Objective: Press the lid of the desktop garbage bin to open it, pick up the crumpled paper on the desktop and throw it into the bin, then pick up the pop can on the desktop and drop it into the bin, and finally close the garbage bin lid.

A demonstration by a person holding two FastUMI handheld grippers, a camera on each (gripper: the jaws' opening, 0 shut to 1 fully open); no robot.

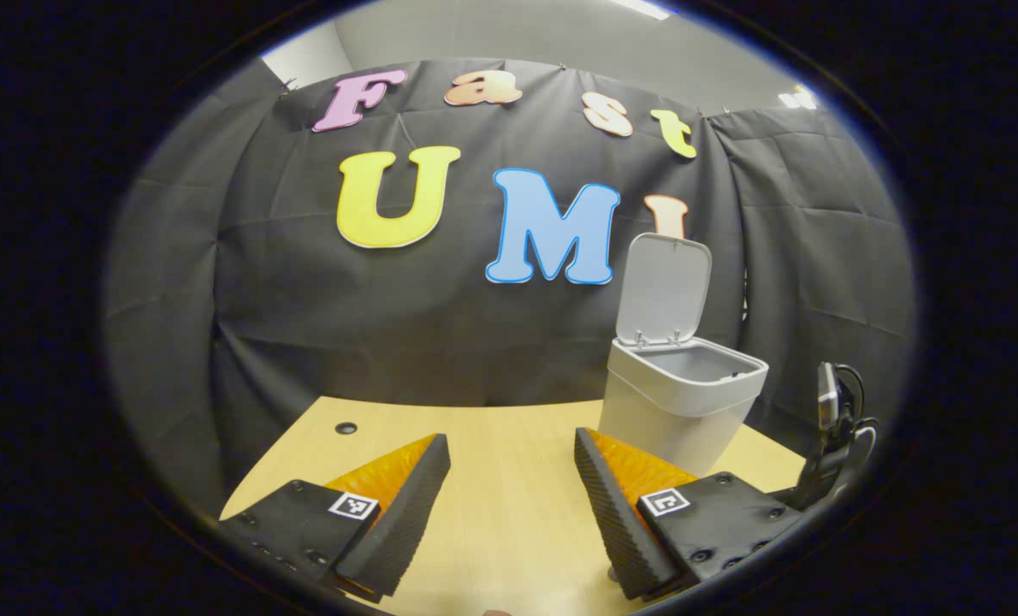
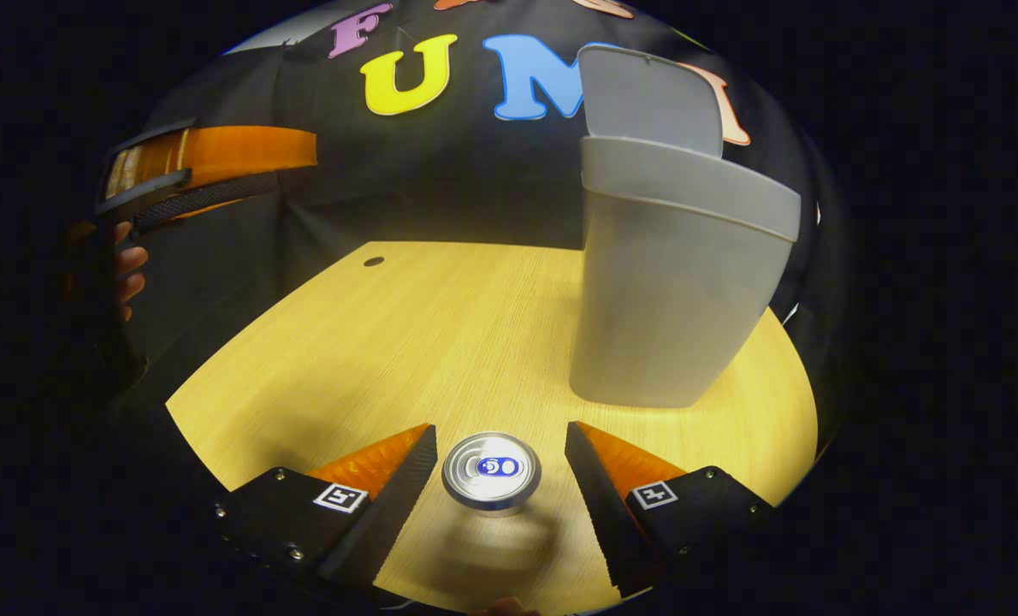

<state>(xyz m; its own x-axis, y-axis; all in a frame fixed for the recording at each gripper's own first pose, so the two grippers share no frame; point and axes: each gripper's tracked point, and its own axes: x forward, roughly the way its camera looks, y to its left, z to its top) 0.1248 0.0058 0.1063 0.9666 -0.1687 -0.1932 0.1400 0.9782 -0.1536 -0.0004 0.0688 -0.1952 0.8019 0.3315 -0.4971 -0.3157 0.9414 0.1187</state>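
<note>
1. The left claw (image 1: pixel 511 500) is held level and well above the table, its jaws spread wide with nothing between them.
2. In the right gripper view the left claw (image 2: pixel 210 167) shows from the side at the upper left — a hand (image 2: pixel 126 269) grips it from behind, fingers curled.
3. The right claw (image 2: pixel 500 475) is low and points steeply down — jaws apart, one to each side of a can top, touching neither side.
</note>
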